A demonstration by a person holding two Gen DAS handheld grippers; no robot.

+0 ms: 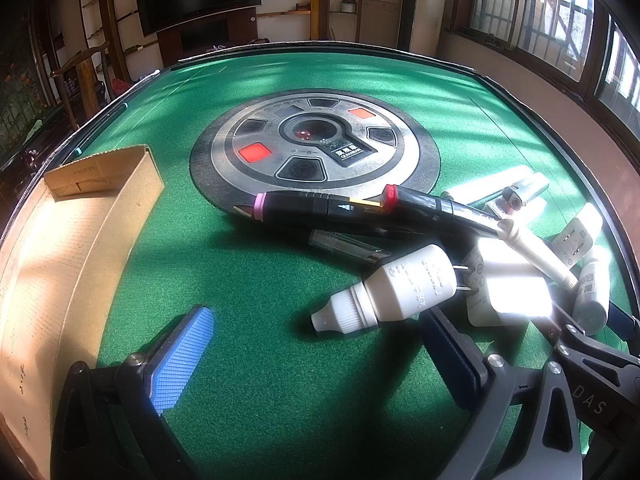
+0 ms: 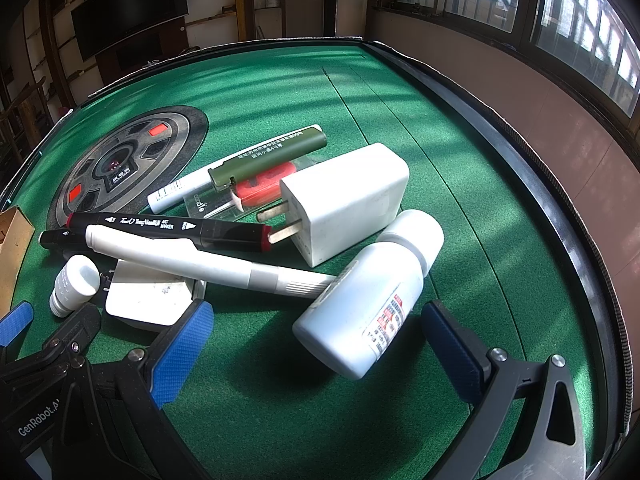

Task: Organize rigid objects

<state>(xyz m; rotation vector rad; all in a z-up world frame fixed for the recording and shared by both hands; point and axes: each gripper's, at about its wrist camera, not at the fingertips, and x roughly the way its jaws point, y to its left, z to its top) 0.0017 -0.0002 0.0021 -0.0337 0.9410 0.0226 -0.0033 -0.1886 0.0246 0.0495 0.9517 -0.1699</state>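
Left gripper point(image 1: 316, 360): blue-padded fingers spread wide above the green felt table point(image 1: 260, 400), holding nothing; the small white dropper bottle point(image 1: 394, 288) lies on its side between and just ahead of the fingertips
Right gripper point(image 2: 316, 350): fingers spread wide, nothing gripped; the large white plastic pill bottle with a printed label point(image 2: 368, 300) lies on its side in the gap between them
Bottles: two counted, the dropper bottle and the pill bottle, both lying down
Black art markers: two point(image 2: 168, 230), side by side and touching, one with a red band, one with a pink band in the left view
White pens: two, a long white pen point(image 2: 208, 264) lying across the black markers and a slimmer white pen with printed text point(image 2: 180, 188) behind them
Chargers: two white wall plugs, a tall one point(image 2: 348, 200) with prongs touching a marker tip, and a flat one point(image 2: 148, 298) under the long white pen
Lighter: one olive-green lighter point(image 2: 268, 158) resting on a clear flat case with a red item inside point(image 2: 260, 190)
Cardboard box: one open brown cardboard box point(image 1: 60, 248) at the table's left edge, well apart from the pile
Centre panel: one round grey control disc point(image 1: 312, 144) with two red buttons, set in the felt
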